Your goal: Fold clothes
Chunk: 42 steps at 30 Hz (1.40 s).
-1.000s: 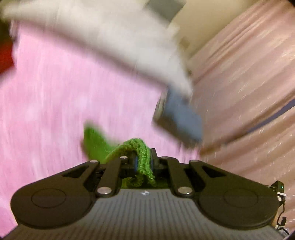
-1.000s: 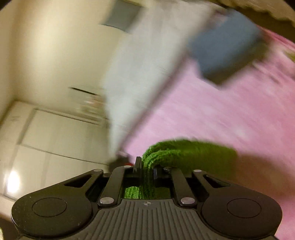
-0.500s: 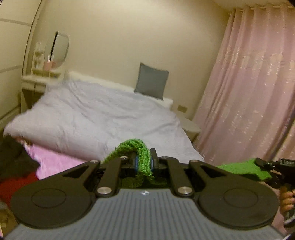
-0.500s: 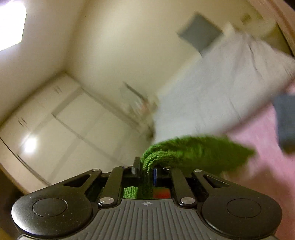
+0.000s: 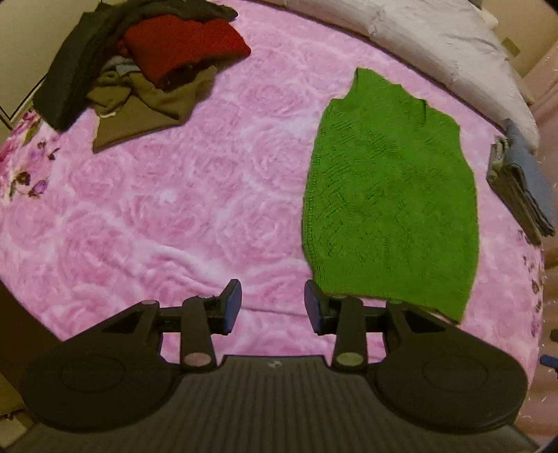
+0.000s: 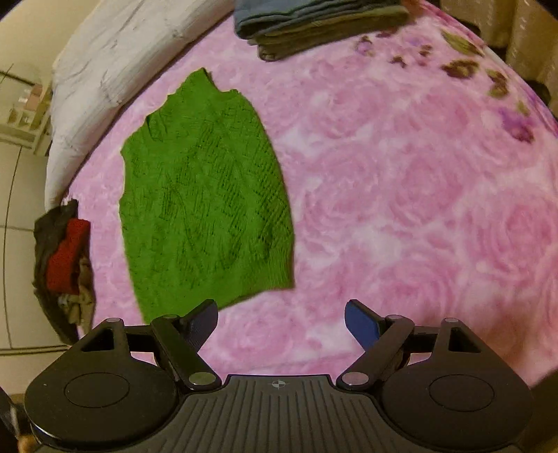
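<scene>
**Green knit laid flat, both grippers letting go**

The green knitted vest (image 5: 390, 195) lies spread flat on the pink rose-patterned blanket (image 5: 174, 209) of the bed, neckline toward the white duvet (image 5: 436, 38) at 12 o'clock and hem toward the cameras. In the left wrist view it sits at 2 o'clock; in the right wrist view (image 6: 205, 195) at 10 o'clock.

The left hand-held gripper (image 5: 273, 306) has its jaws opening, roughly half apart, with only blanket between them; the vest's hem corner lies just beside its right finger, not gripped. The right hand-held gripper (image 6: 280, 322) is opening too, its jaws spread wide and empty, the other hem corner near its left finger.

The vest looks light, soft and loosely knit, with open lacework that would stretch and snag easily. It should drape limply when lifted, so it probably needs a hold at two points together. Good places are the ribbed hem corners or the shoulder edges, where the knit appears denser, though the blur makes that hard to confirm.

An unfolded pile (image 5: 139, 62) of dark, red and olive clothes waits at 10 o'clock in the left view. A folded stack (image 6: 314, 24) sits at 12 o'clock in the right view.
</scene>
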Each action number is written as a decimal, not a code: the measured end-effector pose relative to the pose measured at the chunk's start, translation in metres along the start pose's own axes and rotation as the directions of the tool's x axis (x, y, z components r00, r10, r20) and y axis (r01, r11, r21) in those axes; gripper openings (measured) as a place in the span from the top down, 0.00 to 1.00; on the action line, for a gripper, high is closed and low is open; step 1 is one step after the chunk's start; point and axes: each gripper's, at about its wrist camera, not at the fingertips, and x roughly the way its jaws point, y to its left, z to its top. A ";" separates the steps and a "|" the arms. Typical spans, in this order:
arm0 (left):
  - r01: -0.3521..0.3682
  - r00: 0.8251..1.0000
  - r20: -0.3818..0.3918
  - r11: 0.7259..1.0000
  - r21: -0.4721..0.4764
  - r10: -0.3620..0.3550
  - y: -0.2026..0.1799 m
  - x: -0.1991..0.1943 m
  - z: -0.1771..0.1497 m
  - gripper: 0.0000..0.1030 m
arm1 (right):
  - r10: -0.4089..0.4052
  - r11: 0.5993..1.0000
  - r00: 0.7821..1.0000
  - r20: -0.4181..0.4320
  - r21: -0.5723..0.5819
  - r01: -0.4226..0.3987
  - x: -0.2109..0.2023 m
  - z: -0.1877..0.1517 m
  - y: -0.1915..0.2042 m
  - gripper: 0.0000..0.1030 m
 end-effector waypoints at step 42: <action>0.295 0.946 -0.085 0.938 -0.181 -0.314 0.047 0.153 -0.050 0.95 | 0.060 0.998 0.997 -0.044 0.012 -0.060 0.047 -0.095 -0.080 0.96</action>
